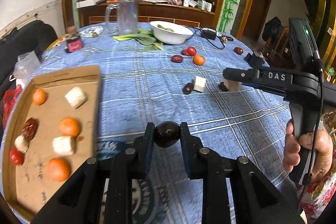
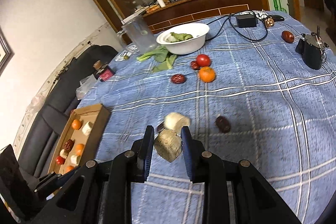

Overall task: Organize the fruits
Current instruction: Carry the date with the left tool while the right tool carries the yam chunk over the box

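My left gripper is shut on a dark round fruit, held above the blue checked cloth. To its left lies a cardboard tray with several oranges, pale chunks, a red date and a tomato. My right gripper is shut on a pale fibrous chunk, lifted off the cloth; the left wrist view shows it at the right. Loose on the cloth are another pale chunk, a dark date, a red date, an orange and a tomato.
At the table's far side stand a white bowl with greens, loose greens, a clear jug, a dark bottle and a black charger with its cable. A black pouch sits at the right. A person's hand holds the right gripper.
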Available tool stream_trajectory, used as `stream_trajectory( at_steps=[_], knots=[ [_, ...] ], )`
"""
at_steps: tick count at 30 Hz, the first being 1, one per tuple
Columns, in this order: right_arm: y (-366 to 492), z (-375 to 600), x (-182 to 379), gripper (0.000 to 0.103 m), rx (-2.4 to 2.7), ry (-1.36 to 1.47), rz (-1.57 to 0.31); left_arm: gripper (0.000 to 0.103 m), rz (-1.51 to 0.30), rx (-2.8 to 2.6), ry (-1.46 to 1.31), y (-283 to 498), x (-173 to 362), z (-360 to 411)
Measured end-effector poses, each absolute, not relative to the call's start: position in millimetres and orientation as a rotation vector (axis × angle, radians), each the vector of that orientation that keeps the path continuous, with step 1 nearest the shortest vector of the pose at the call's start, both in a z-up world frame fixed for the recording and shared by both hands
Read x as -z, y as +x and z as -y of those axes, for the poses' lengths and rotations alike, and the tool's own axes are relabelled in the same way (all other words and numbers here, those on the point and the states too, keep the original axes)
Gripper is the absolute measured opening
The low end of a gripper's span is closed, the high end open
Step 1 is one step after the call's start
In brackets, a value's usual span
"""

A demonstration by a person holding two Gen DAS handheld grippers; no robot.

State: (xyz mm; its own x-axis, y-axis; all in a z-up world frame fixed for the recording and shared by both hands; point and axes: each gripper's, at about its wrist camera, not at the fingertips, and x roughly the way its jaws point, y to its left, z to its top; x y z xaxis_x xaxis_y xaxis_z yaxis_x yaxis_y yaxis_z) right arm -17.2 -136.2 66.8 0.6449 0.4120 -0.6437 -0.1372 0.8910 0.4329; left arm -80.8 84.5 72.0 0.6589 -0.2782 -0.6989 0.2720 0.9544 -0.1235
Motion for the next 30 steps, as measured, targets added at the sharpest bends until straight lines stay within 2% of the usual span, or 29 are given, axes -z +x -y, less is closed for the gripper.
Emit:
stream_trajectory(
  at_steps=[8, 19, 30],
  knots=[
    [-48.0, 80.3, -84.0, 0.028, -0.392, 0.31, -0.803, 0.023, -0.756, 0.209, -0.078, -107.6, -81.2, -149.6],
    [-71.9, -38.7, -87.1, 0.029, -0.581, 0.211, -0.839, 0.023, -0.78, -0.038, -0.263, -127.7, -62.6, -285.2],
    [-88.7, -117.6, -53.7, 0.029, -0.672, 0.107, -0.92, 0.023, -0.801, -0.115, -0.247, -127.4, -47.7, -307.6]
  ],
)
